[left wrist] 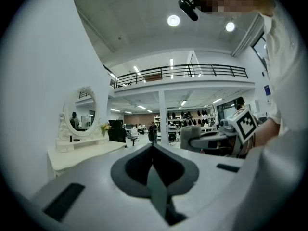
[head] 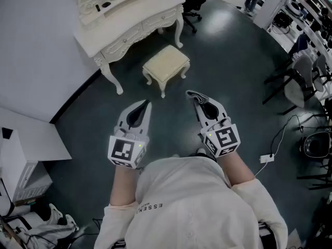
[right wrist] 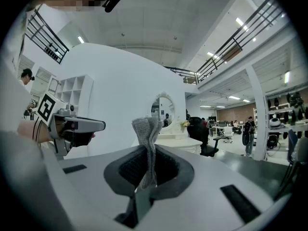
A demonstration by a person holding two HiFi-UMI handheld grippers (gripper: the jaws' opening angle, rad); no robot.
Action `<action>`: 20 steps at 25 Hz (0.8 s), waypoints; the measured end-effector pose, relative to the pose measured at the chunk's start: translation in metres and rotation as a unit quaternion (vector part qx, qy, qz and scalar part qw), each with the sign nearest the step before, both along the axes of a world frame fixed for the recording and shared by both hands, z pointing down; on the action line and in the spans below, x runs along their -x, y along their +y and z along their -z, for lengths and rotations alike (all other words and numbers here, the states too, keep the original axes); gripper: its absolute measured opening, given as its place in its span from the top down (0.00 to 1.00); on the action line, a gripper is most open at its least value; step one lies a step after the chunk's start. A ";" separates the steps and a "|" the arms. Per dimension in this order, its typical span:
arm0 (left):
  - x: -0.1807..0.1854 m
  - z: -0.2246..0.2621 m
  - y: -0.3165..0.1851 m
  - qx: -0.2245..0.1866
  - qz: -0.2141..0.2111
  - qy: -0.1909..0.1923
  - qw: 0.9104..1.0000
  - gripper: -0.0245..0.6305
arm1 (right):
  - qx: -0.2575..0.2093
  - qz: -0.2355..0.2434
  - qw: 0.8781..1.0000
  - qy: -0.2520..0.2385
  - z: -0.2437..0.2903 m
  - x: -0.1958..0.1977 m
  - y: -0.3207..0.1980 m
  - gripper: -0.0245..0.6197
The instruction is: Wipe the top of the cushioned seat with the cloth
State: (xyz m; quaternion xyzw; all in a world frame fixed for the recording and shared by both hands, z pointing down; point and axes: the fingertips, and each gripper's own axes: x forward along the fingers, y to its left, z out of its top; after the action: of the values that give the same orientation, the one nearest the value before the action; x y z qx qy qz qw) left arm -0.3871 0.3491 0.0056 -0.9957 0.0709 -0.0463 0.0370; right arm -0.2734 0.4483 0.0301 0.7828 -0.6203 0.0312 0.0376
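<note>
The cushioned seat [head: 167,66] is a cream stool with carved white legs, standing on the dark floor ahead of me, in front of the dressing table. My left gripper [head: 148,104] is held at waist height, jaws shut with nothing between them [left wrist: 153,146]. My right gripper [head: 193,96] is at the same height, shut on a grey knitted cloth [head: 195,95]. In the right gripper view the cloth [right wrist: 147,143] stands up as a folded strip out of the closed jaws. Both grippers are well short of the stool and point roughly towards it.
A white dressing table [head: 127,19] with an oval mirror [left wrist: 81,112] stands against the wall beyond the stool. A white shelf unit [head: 28,149] is at my left. Office chairs [head: 303,82] and cables [head: 277,144] are on the right. Dark floor [head: 238,61] lies around the stool.
</note>
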 end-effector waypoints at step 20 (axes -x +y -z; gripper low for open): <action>-0.043 -0.020 -0.018 0.014 0.012 -0.012 1.000 0.96 | 0.025 0.003 0.999 -0.021 -0.024 -0.051 -0.018 0.92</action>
State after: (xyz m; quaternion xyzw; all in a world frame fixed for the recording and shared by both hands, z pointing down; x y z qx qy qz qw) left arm -0.3438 0.3313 0.0256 -0.9946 0.0817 -0.0599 0.0231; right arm -0.2225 0.4298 0.0541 0.7789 -0.6224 0.0634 0.0439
